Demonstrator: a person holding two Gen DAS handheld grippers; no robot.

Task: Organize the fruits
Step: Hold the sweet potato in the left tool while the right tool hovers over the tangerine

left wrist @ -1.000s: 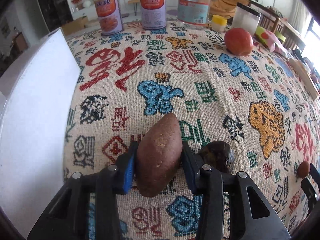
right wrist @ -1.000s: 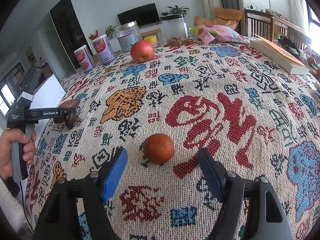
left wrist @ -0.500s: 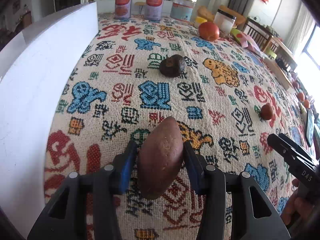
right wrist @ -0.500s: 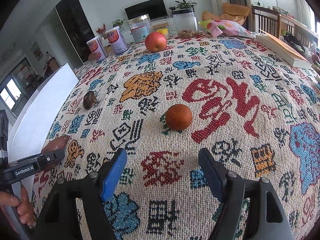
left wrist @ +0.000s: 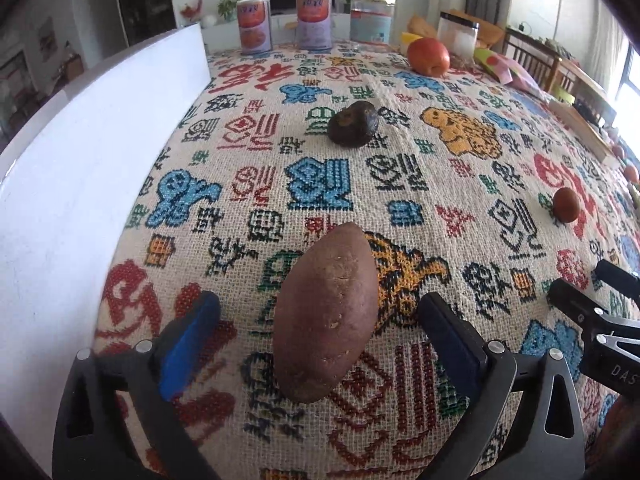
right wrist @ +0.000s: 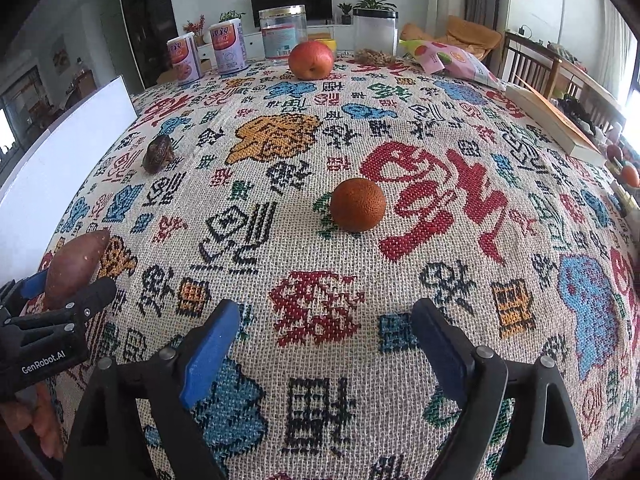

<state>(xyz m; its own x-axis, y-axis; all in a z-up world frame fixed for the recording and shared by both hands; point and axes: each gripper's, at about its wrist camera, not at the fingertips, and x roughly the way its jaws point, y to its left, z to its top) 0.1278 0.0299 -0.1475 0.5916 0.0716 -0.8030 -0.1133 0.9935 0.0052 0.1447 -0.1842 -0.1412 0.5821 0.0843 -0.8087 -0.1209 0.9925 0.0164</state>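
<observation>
Two grippers in view, both spread wide with nothing between the pads touching them. Left gripper [left wrist: 318, 328] has its blue-padded fingers [left wrist: 188, 338] parted on either side of the sweet potato [left wrist: 326, 312], clear gaps both sides; the potato is spindle-shaped, matte purple-brown skin with small pale pits, lying on the tablecloth [left wrist: 400, 184] near the white board [left wrist: 80, 184]. Right gripper [right wrist: 326, 340] fingers are likewise apart over bare cloth, with the orange [right wrist: 357, 205] ahead of them, round, dimpled dull rust peel. Dark wrinkled fruit [left wrist: 353, 123] sits further up the table, lumpy and near-black. Smooth glossy red apple [right wrist: 311, 59] is at the far end, just in front of the clear plastic jar [right wrist: 283, 36]. Cloth is coarse woven, cream ground with red, blue, black and orange motifs.
</observation>
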